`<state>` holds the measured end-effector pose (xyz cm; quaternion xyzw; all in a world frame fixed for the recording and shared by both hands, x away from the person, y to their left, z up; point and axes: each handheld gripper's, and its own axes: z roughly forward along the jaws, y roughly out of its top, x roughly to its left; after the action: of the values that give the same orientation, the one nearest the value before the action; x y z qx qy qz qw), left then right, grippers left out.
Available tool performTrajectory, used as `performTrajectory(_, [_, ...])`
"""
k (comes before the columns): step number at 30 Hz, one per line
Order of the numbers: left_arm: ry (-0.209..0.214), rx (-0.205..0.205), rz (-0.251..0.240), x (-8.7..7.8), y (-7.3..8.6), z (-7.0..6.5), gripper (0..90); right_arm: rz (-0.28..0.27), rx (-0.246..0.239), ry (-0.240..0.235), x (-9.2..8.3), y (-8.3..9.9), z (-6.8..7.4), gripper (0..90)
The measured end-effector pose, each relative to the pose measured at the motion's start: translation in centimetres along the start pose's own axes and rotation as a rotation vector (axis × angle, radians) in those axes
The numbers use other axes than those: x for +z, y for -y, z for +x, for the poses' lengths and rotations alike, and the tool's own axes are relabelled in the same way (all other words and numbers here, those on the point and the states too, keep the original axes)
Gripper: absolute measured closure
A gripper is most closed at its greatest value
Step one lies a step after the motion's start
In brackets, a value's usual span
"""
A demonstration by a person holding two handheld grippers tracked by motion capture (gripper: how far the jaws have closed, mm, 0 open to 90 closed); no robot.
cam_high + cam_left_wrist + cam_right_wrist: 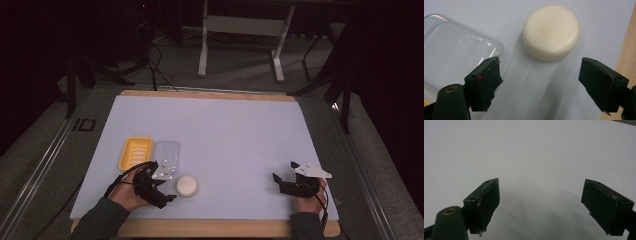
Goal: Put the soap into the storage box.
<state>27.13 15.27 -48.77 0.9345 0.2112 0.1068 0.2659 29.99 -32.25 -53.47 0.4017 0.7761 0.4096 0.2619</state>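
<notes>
Fingers of the left gripper (167,192) stand wide and empty in the high view, the white soap (187,186) just beyond them; the right gripper (284,172) is well apart. In the left gripper view the fingers (485,80) gape, soap (551,32) ahead between them, untouched, clear lid (454,55) by the left finger. In the right gripper view the fingers (484,202) spread wide over bare white mat (536,152), empty.

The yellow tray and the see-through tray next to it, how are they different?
The yellow tray is solid yellow with ridges inside; the clear tray is see-through and looks smooth. The yellow tray lies farther left, while the clear tray lies nearer the round white soap and the left hand-held gripper. Both are rounded rectangles of similar size, lying flat side by side.
</notes>
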Motion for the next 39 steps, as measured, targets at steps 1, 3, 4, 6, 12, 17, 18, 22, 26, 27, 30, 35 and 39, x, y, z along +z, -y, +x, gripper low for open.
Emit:
performTrajectory(1, [0.001,0.005,0.003,0.0,-0.1,0.0,17.5,0.000,0.000,0.000,0.0,0.0,0.0,14.8])
performTrajectory(3, [0.007,0.010,0.005,0.0,-0.3,0.0,17.2,0.000,0.000,0.000,0.0,0.0,0.0,14.8])
performTrajectory(4, [0.009,0.012,0.008,0.0,-0.5,0.0,16.4,0.000,0.000,0.000,0.0,0.0,0.0,14.8])
performTrajectory(6, [0.018,0.014,0.010,0.0,-0.7,0.0,14.8,-0.002,0.000,0.000,0.0,0.0,0.0,14.8])
performTrajectory(12, [0.053,0.038,0.039,0.4,-1.4,0.0,12.4,-0.002,0.000,0.001,0.0,0.0,0.0,14.8])
performTrajectory(17, [0.081,0.048,0.055,0.8,-2.0,0.2,13.9,-0.002,0.000,0.001,0.0,0.0,0.0,14.8])
performTrajectory(18, [0.081,0.045,0.052,0.9,-2.1,0.2,13.9,-0.002,-0.001,0.001,0.0,0.0,0.0,14.8])
performTrajectory(22, [0.094,0.050,0.069,1.3,-2.5,0.3,14.3,-0.003,0.000,-0.001,0.0,0.0,0.0,14.8])
performTrajectory(26, [0.102,0.061,0.091,1.8,-2.9,0.3,15.0,-0.003,-0.002,-0.001,0.0,0.0,0.0,14.8])
performTrajectory(27, [0.104,0.066,0.097,1.9,-3.0,0.3,15.0,-0.004,-0.002,-0.001,0.0,0.0,0.0,14.8])
performTrajectory(30, [0.105,0.078,0.110,2.2,-3.3,0.2,15.1,-0.003,-0.002,-0.001,0.0,0.0,0.0,14.8])
performTrajectory(35, [0.107,0.080,0.121,2.7,-3.6,0.4,15.0,-0.006,-0.004,-0.002,0.0,0.0,0.0,14.8])
performTrajectory(39, [0.110,0.085,0.132,3.0,-3.8,0.5,15.0,-0.007,-0.004,-0.003,-0.1,0.0,-0.1,14.8])
